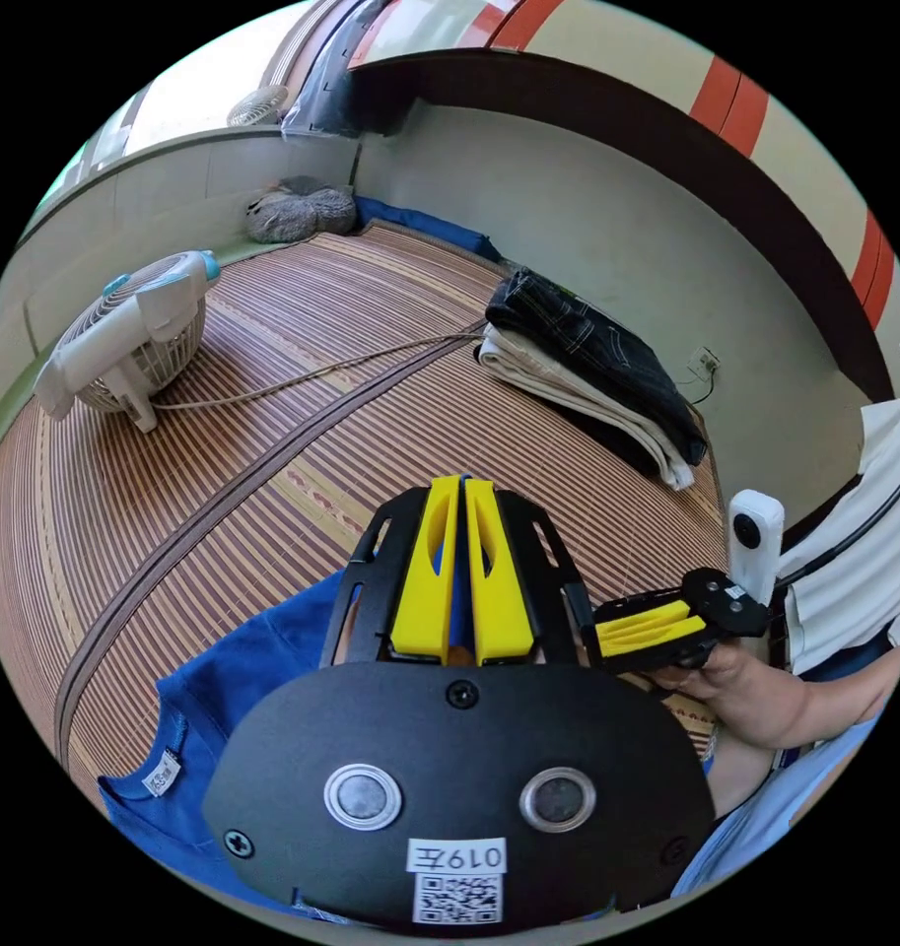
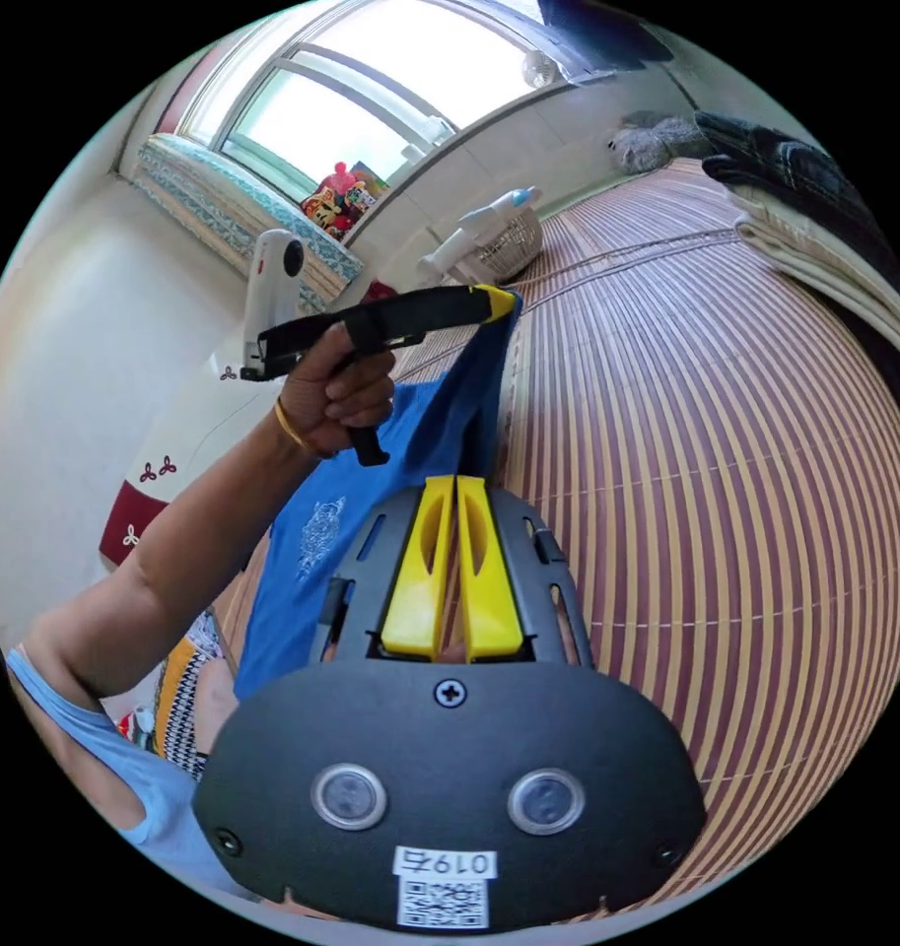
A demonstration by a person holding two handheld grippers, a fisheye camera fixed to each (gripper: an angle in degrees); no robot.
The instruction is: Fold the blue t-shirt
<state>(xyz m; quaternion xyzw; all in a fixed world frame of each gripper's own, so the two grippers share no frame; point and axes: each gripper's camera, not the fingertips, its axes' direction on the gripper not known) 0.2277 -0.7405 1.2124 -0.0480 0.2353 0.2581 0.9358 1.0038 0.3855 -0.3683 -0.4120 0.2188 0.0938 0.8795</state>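
The blue t-shirt (image 1: pixel 223 700) lies partly on the striped woven mat (image 1: pixel 302 394), its neck label at the lower left. My left gripper (image 1: pixel 461 485) is shut, with blue cloth pinched between its yellow jaws. In the right gripper view a hand holds the left gripper (image 2: pixel 497 299) raised, and the blue t-shirt (image 2: pixel 371 493) hangs from it down to my right gripper (image 2: pixel 456 480). The right gripper's jaws are shut on an edge of that cloth. In the left gripper view the right gripper (image 1: pixel 607 634) sits just right of my jaws, held by a hand.
A white table fan (image 1: pixel 134 335) stands on the mat at the left, its cord running across to a stack of folded clothes (image 1: pixel 588 384) by the wall. A grey cushion (image 1: pixel 297 212) lies in the far corner. The person's arm (image 2: pixel 173 562) crosses the right gripper view.
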